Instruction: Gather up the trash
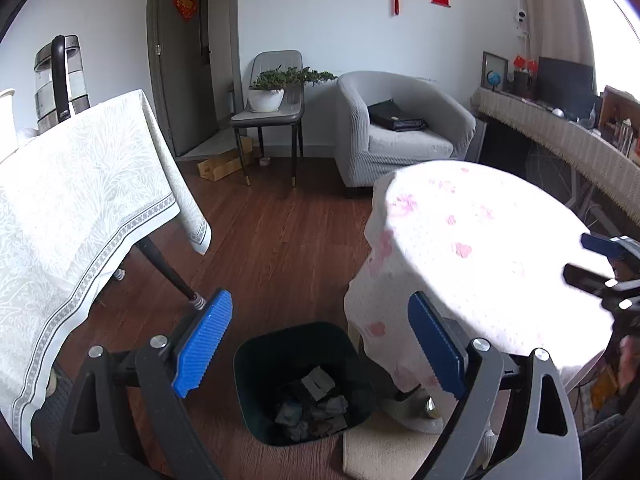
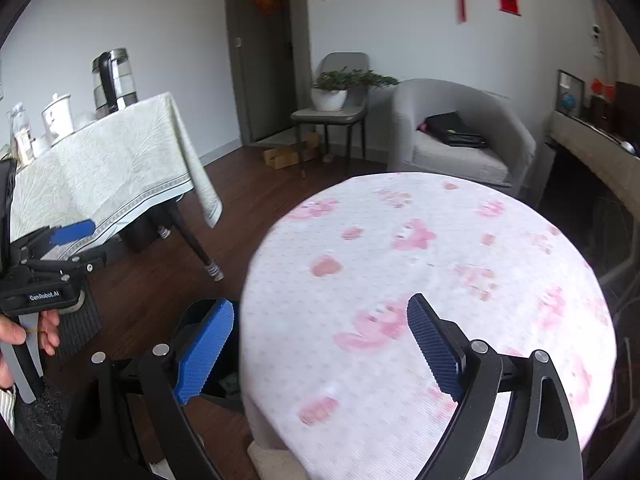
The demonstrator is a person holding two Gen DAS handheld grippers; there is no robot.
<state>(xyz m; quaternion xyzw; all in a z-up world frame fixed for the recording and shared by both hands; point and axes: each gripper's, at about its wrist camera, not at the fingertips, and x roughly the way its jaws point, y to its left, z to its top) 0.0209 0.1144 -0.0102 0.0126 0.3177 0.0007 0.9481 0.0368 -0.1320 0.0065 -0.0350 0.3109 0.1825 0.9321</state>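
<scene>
The round table [image 2: 460, 240] wears a white cloth dotted with pink flower prints. The far-left table's cloth [image 1: 72, 200] is pale green-white with a leafy weave and a grey patterned border. The bin [image 1: 256, 368] is dark green-black, holding grey and white scraps [image 1: 316, 400]. The floor [image 1: 288, 240] is reddish-brown wood; the armchair [image 1: 396, 136] is ribbed grey.

Left gripper [image 1: 320, 344] hangs over the dark trash bin [image 1: 256, 396] with its blue pads spread wide and nothing between them. The bin sits on the wood floor [image 1: 280, 240] and has crumpled paper scraps [image 1: 312, 408] piled in the bottom. Round table with a pink-patterned cloth [image 1: 480, 248] is just right of it, and the right gripper [image 1: 576, 258] pokes in over that table's far right edge. Table with a pale cloth [image 1: 80, 208] on the left, grey armchair [image 1: 400, 132] at the back
</scene>
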